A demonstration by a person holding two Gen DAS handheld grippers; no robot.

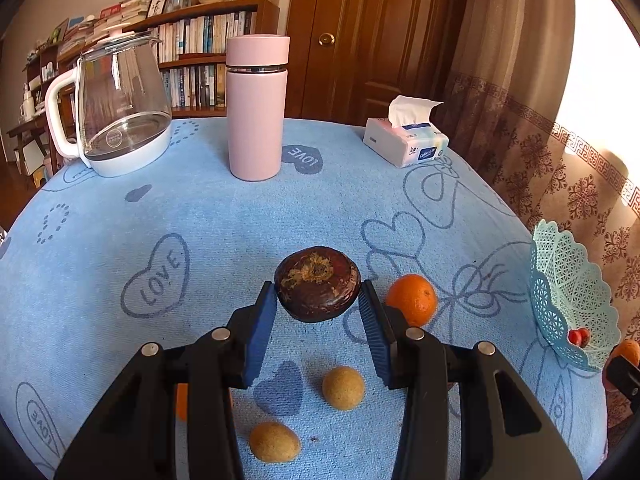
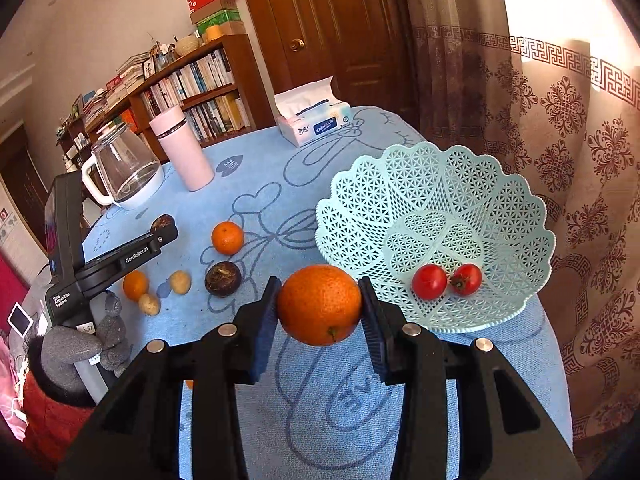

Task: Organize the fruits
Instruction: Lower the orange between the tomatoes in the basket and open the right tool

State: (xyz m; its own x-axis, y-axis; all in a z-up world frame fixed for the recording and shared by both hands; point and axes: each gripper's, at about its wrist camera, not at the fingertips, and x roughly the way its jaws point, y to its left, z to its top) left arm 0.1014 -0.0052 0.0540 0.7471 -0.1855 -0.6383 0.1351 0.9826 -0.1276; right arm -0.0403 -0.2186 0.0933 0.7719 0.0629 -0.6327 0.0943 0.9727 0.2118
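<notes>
Left wrist view: the left gripper (image 1: 318, 300) pinches a dark brown mangosteen (image 1: 317, 283) between its blue pads, lifted clear of the blue cloth on the bench (image 1: 224, 220). The mint lattice basket (image 1: 568, 300) stands far off to the right, at the bench's right edge, so this fruit has the longer way to travel. Loose on the cloth lie a small orange (image 1: 412, 299) just right of the gripper, and two tan round fruits (image 1: 343, 387) nearer the front edge.

Right wrist view: the right gripper (image 2: 319, 304) is clamped on a large orange (image 2: 319, 304), pads pressing its left and right sides, stem end turned down. The basket's scalloped rim (image 2: 332, 216) begins just right of and beyond the orange, with two cherry tomatoes (image 2: 447, 282) already inside. The right hand is clearly the nearer one: a short carry forward and to the right should bring the orange over the bowl. A second mangosteen (image 2: 222, 278) and the other loose fruits wait to the left, between the two grippers; the left gripper appears at the bench's left side.
</notes>
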